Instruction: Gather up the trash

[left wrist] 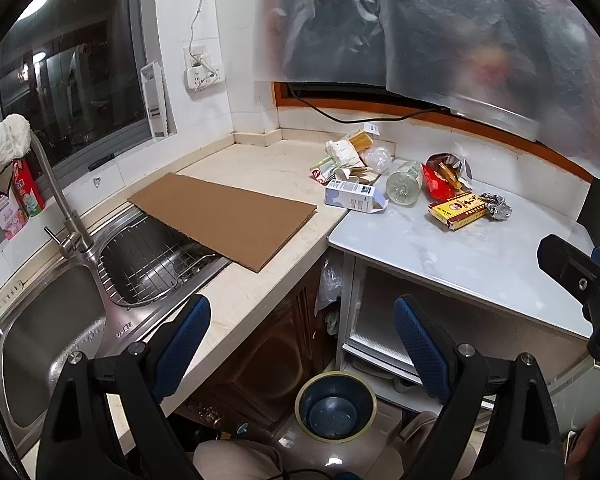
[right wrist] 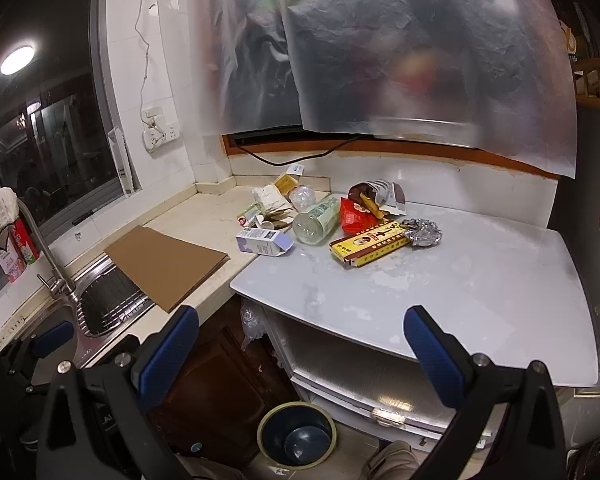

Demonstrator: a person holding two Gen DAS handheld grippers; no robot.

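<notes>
Cardboard boxes, a glass jar and wrappers lie heaped at the worktop's far side, untouched. Both grippers, left and right, hang near with jaws spread, empty. Next: reach forward, pinch the nearest carton, drop it into the floor bin.

Cardboard sheet lies on my desk, overhanging the sink. Cloth draped over the faucet.

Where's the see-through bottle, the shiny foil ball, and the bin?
Bottle [right wrist: 315, 222], right wrist view, on its side wall.
Foil ball [right wrist: 423, 232], right wrist view, crumpled middle.
Bin [left wrist: 372, 408], left wrist view, pale rim.
</notes>
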